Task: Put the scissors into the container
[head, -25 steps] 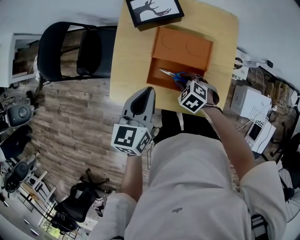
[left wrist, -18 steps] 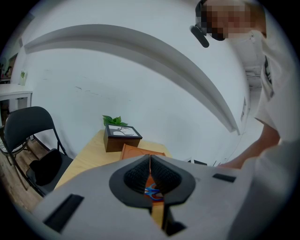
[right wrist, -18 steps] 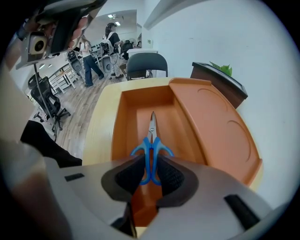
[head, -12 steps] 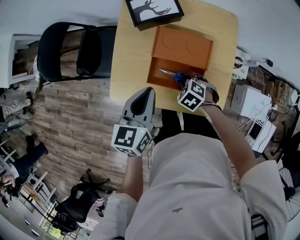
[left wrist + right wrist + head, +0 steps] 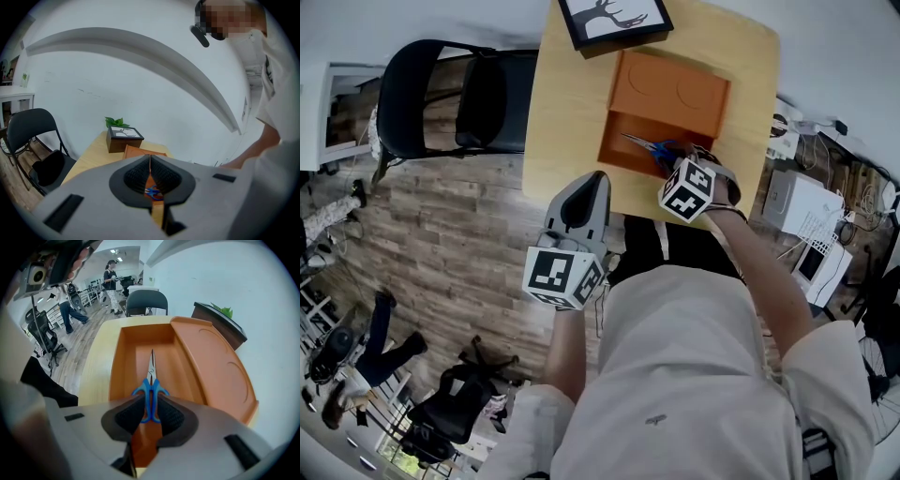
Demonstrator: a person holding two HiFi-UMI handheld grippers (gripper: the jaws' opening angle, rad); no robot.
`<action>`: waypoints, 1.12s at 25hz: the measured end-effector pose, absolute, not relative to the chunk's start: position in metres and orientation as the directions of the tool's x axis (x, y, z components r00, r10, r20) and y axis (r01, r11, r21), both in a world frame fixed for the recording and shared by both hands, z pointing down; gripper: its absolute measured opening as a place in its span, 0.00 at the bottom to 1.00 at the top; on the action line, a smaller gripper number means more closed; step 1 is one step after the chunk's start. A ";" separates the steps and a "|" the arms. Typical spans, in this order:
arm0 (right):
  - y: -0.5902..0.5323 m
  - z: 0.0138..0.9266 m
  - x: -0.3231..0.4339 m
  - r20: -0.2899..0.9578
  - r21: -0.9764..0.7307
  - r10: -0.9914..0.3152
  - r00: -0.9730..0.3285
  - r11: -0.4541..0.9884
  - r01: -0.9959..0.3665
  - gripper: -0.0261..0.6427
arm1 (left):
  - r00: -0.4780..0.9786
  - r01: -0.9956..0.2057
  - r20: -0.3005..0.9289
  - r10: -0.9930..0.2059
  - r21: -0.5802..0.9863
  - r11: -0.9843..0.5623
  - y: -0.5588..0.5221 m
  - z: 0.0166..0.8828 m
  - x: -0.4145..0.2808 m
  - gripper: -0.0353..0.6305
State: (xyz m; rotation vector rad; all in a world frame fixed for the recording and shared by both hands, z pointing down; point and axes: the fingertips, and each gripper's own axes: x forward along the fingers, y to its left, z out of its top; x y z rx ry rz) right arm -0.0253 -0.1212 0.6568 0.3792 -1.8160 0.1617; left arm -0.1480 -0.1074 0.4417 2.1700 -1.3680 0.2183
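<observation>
The right gripper (image 5: 150, 412) has its jaws clenched on the blue plastic handles of the steel-bladed scissors (image 5: 151, 376). The blades are shut and point straight ahead of the jaws along the open trough of the orange plastic container (image 5: 123, 363), I'd guess so they go in lengthwise and lie flat, though I can't tell if they're touching its floor. The left gripper (image 5: 150, 174) has its jaws pressed together on nothing and sits off the light wooden bench (image 5: 562, 122), container well ahead of its jaws, probably just keeping out of the way.
</observation>
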 end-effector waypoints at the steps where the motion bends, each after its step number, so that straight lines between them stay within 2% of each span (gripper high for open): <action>1: -0.122 0.656 -0.026 0.955 0.089 -0.177 -0.237 0.936 -0.341 0.16 | 0.467 -0.871 0.417 -0.780 0.370 -0.324 -0.107 0.442 -0.149 0.07; 11: -0.119 0.646 -0.025 0.937 0.050 -0.192 -0.293 0.902 -0.430 0.14 | 0.474 -0.868 0.407 -0.781 0.363 -0.337 -0.098 0.437 -0.148 0.07; 28: -0.100 0.588 -0.009 0.880 0.136 -0.347 -0.325 0.838 -0.528 0.11 | 0.518 -0.848 0.360 -0.776 0.332 -0.412 -0.063 0.412 -0.139 0.07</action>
